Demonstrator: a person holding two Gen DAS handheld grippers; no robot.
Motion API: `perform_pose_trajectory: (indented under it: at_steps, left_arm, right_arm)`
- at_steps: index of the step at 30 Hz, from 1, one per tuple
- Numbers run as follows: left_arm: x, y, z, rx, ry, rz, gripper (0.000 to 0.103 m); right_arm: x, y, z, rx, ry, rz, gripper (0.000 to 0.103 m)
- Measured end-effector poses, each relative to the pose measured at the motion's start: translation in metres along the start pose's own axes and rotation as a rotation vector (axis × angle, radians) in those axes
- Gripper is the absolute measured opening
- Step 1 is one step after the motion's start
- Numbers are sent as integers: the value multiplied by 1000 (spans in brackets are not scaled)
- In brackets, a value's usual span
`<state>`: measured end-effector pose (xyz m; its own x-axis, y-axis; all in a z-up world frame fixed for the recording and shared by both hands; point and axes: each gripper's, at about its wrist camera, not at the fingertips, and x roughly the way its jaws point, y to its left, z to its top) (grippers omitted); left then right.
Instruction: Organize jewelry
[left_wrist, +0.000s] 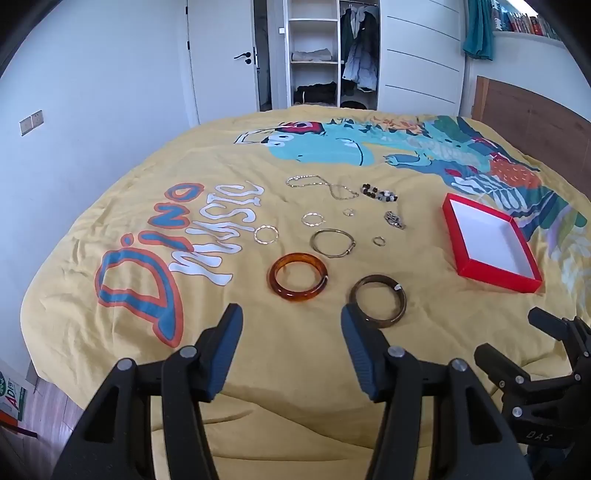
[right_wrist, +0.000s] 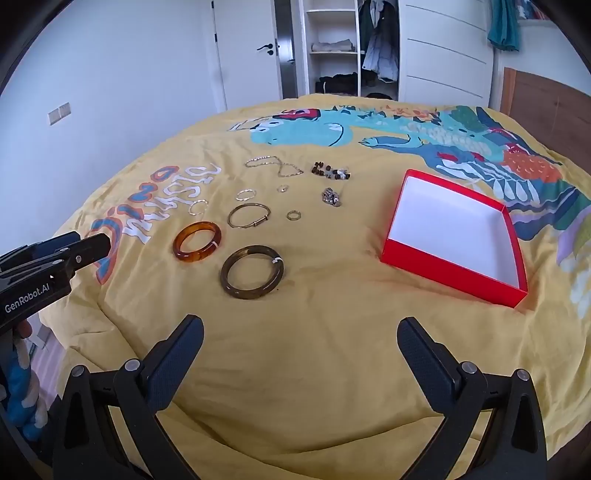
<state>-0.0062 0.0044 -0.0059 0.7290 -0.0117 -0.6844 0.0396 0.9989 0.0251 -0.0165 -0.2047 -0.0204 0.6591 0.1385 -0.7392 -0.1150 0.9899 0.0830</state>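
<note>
Jewelry lies spread on a yellow bedspread. An amber bangle (left_wrist: 297, 277) (right_wrist: 197, 241) and a dark brown bangle (left_wrist: 377, 301) (right_wrist: 252, 271) lie nearest. Behind them are a thin gold bangle (left_wrist: 332, 243) (right_wrist: 248, 215), small rings (left_wrist: 379, 241) (right_wrist: 293, 215), hoop earrings (left_wrist: 265, 234), a chain necklace (left_wrist: 321, 185) (right_wrist: 273, 165), a bead bracelet (left_wrist: 378, 192) (right_wrist: 331, 171) and a silver clump (left_wrist: 395, 220) (right_wrist: 331, 196). An empty red box (left_wrist: 491, 243) (right_wrist: 456, 236) with a white inside sits to the right. My left gripper (left_wrist: 291, 325) is open above the bed, just short of the bangles. My right gripper (right_wrist: 301, 336) is open and empty.
The bedspread (left_wrist: 229, 369) has a dinosaur print and lettering. The bed's left edge drops to a wooden floor (left_wrist: 48, 413). A door, an open wardrobe (left_wrist: 332, 55) and a wooden headboard (left_wrist: 535, 122) stand behind. The right gripper shows at the left wrist view's right edge (left_wrist: 517, 339).
</note>
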Motion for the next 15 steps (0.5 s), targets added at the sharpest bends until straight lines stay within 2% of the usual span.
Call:
perform_pose_trajectory:
  at_steps: [15]
  left_arm:
    - [-5, -4, 5, -10, -9, 11, 53]
  right_arm:
    - [-2, 8, 2, -1, -13, 0, 103]
